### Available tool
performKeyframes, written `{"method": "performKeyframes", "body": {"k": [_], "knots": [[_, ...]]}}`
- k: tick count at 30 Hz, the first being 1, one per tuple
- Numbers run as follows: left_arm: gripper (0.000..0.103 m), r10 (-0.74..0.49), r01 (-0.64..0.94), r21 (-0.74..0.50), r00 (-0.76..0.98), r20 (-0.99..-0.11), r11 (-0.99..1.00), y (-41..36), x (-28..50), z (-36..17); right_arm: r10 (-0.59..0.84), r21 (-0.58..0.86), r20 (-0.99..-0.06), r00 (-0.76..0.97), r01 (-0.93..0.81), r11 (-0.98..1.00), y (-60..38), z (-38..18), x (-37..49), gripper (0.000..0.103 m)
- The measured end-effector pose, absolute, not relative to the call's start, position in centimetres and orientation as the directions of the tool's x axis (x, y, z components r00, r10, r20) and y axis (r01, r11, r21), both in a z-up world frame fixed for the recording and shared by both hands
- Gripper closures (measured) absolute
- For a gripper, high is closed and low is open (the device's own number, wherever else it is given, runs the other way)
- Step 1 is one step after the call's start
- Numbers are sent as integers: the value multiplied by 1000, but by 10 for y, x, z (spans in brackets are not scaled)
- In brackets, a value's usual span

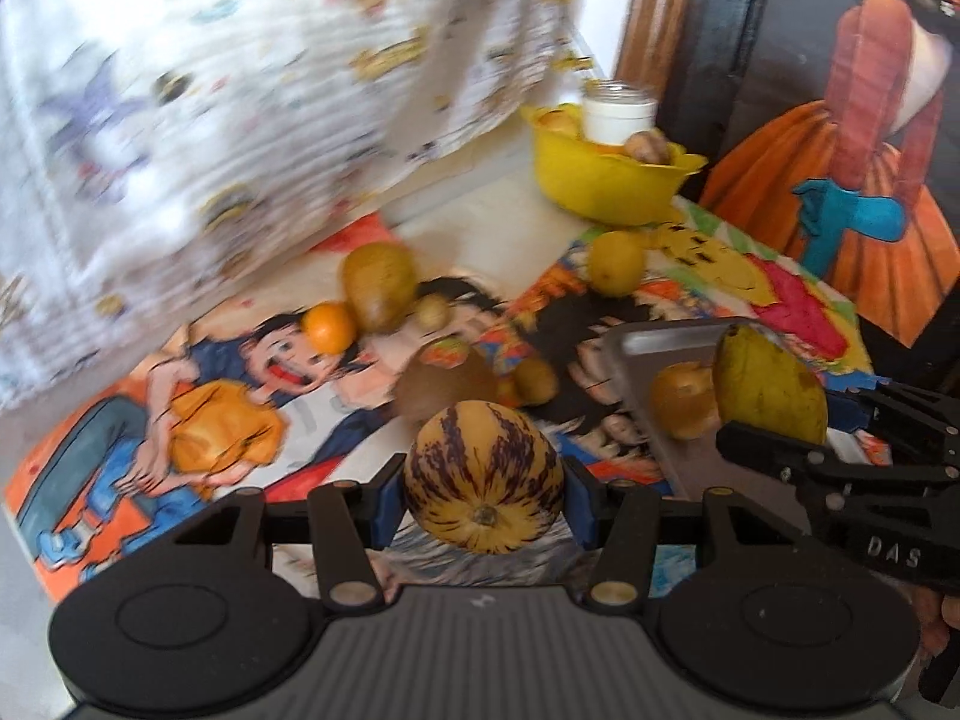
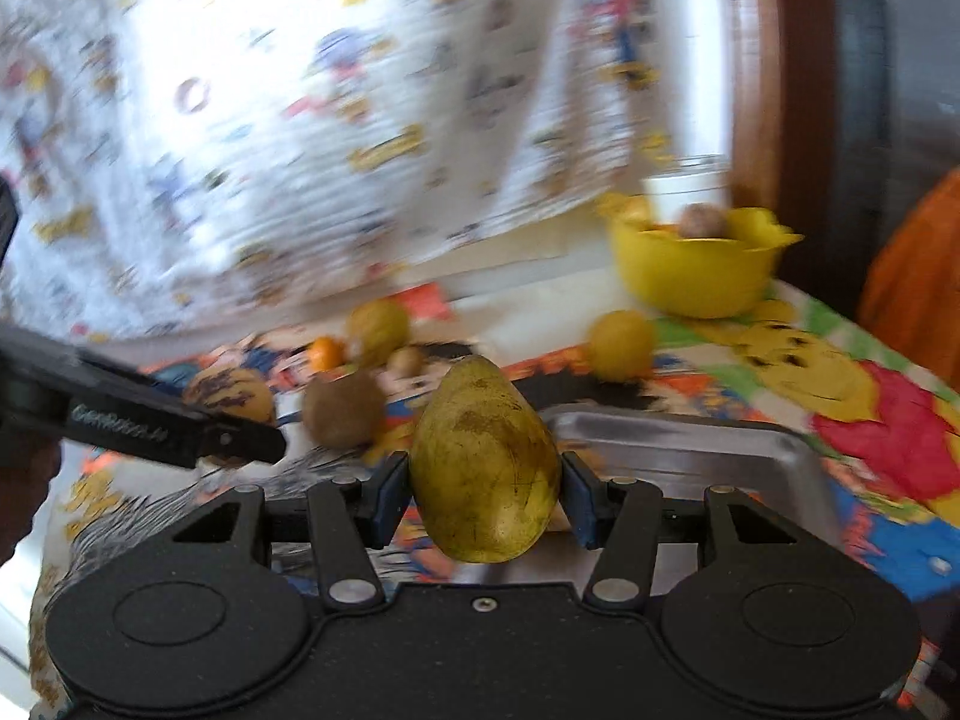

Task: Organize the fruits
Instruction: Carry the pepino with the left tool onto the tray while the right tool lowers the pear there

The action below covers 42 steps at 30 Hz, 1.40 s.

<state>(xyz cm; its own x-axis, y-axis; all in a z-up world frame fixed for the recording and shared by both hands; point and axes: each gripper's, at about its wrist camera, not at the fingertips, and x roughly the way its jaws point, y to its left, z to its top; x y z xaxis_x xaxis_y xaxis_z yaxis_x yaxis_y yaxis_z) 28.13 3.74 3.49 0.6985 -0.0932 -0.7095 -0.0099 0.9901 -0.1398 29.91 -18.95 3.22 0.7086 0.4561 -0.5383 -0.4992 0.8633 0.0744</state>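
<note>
Gripping a round striped melon (image 1: 483, 483) in left claw (image 1: 483, 501), smooth oval mango (image 2: 485, 468) clamped in right claw (image 2: 485, 495)

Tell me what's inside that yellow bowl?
In the yellow bowl stands a white jar with a few roundish brownish fruits around it. Anything lower is hidden by the bowl's wall.

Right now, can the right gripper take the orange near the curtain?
Probably not: the right gripper is already shut on a yellow-green mango, and the orange lies far beyond it, behind the brown fruit.
</note>
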Motion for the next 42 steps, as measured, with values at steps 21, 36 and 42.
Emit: {"method": "performKeyframes", "body": {"k": [21, 36, 42], "knots": [[46, -316, 283, -172, 616, -722, 944, -73, 317, 9, 249, 84, -595, 764, -249, 965, -283, 0, 310, 49], [46, -282, 314, -99, 614, -738, 944, -90, 326, -6, 234, 62, -631, 740, -253, 966, -294, -19, 315, 49], [46, -258, 318, -62, 626, -736, 946, -96, 326, -7, 233, 60, -630, 740, -254, 965, -294, -20, 314, 48]]}}
